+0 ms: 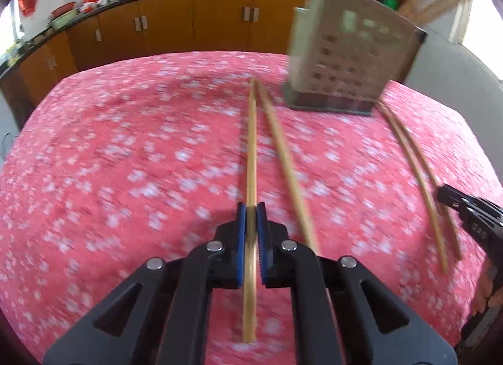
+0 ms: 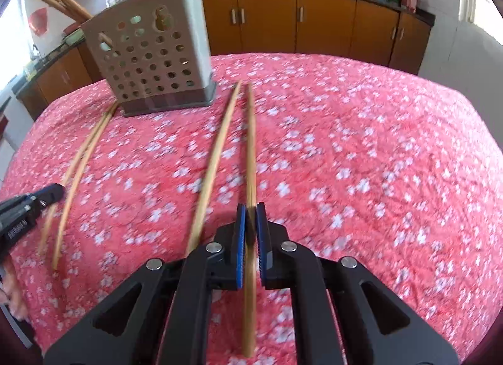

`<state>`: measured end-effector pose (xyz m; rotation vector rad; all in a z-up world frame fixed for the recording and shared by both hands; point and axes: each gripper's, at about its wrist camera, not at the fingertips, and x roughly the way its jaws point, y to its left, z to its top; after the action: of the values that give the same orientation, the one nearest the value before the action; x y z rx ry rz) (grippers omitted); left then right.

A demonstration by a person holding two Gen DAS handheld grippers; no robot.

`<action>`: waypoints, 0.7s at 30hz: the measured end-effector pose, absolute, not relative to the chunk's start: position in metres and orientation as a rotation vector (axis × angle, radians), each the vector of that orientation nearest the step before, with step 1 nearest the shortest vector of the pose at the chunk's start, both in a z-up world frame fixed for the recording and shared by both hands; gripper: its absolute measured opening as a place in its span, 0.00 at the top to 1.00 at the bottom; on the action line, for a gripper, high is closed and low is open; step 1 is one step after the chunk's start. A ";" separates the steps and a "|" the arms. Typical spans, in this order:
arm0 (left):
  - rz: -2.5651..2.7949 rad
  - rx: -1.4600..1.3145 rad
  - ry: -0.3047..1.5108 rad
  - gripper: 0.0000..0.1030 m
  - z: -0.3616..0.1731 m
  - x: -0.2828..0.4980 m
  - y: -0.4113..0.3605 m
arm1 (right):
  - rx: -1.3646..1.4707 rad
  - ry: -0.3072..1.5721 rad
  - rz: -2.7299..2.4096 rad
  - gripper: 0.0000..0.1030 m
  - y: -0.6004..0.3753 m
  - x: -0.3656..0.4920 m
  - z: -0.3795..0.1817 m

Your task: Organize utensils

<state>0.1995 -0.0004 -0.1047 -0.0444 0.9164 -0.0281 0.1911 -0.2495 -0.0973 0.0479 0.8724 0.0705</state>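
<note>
Bamboo chopsticks lie on a pink flowered tablecloth in front of a grey perforated utensil holder (image 1: 349, 57), which also shows in the right wrist view (image 2: 154, 60) with several chopsticks standing in it. My left gripper (image 1: 251, 211) is shut on one chopstick (image 1: 251, 151); a second chopstick (image 1: 283, 160) lies just right of it. My right gripper (image 2: 251, 211) is shut on another chopstick (image 2: 250, 151), with its mate (image 2: 217, 157) lying to the left. Each gripper also shows at the edge of the other's view: the right gripper (image 1: 446, 195) and the left gripper (image 2: 53, 192).
The tablecloth (image 2: 361, 160) covers the whole table. Orange kitchen cabinets (image 1: 195, 22) with a dark counter run behind it, carrying woks and jars. The holder stands near the table's far edge.
</note>
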 end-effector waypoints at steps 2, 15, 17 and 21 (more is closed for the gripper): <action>0.013 -0.050 0.916 0.91 -0.104 0.208 0.017 | 0.072 0.870 0.046 0.93 -0.258 0.197 -0.096; 0.131 -0.073 0.882 0.88 -0.102 0.227 0.088 | 0.104 0.851 -0.026 0.92 -0.278 0.222 -0.099; 0.130 -0.079 0.881 0.88 -0.102 0.226 0.085 | 0.086 0.842 -0.030 0.92 -0.274 0.220 -0.100; 0.127 -0.088 0.881 0.88 -0.101 0.226 0.083 | 0.095 0.841 -0.029 0.92 -0.275 0.218 -0.100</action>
<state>0.2260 0.0832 -0.1014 -0.0884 0.8808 0.1266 0.2184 -0.2754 -0.0996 0.0951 0.8415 -0.0294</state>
